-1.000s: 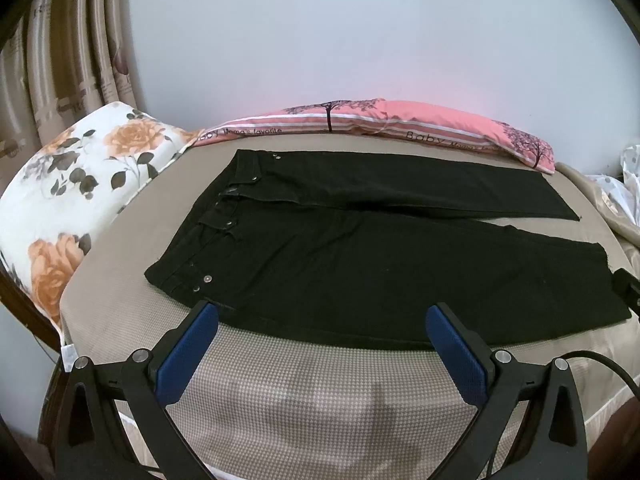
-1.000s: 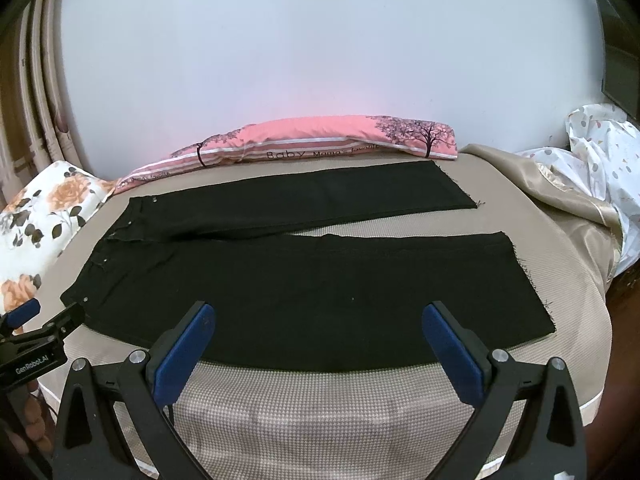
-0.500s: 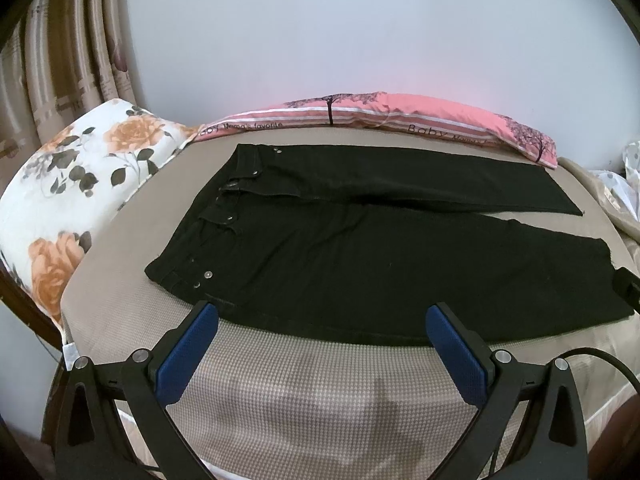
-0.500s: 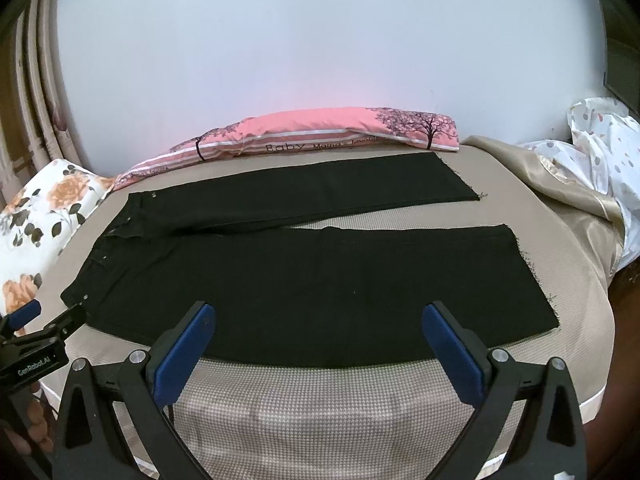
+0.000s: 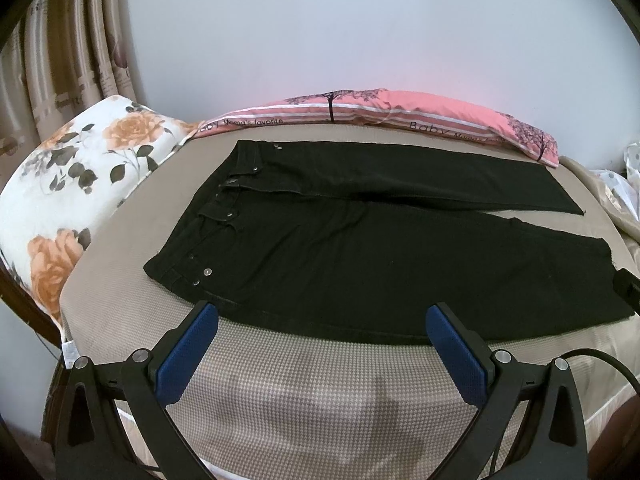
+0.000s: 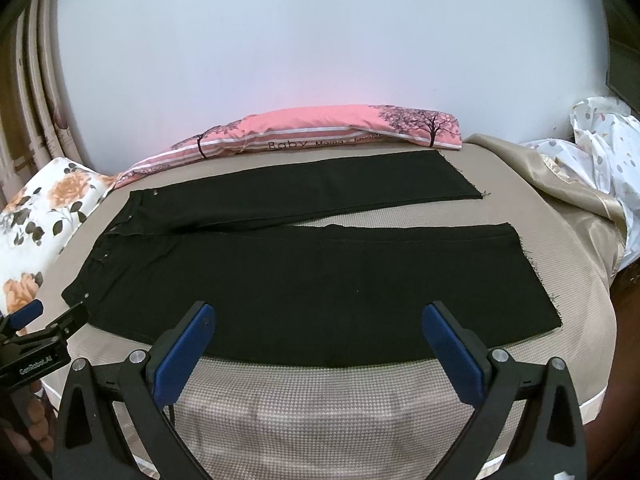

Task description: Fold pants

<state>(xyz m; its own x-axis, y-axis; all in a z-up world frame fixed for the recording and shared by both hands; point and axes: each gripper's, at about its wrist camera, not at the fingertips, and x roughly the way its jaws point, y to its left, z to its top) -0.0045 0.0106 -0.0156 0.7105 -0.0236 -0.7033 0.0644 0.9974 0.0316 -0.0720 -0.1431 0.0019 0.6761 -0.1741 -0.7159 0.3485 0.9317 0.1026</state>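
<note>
Black jeans (image 5: 360, 248) lay flat on the bed (image 5: 320, 384), waistband left, legs spread right. Left tool (image 5: 322, 344) and right tool (image 6: 319, 342) were both wide open, empty, near the near edge. Cloth likely limp, moderately heavy; best pinched at near waistband corner and near hem.

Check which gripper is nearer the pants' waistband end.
Left. The left gripper hovers open off the near edge by the waistband of the pants; the right gripper, also open, sits farther toward the cuffs.
</note>
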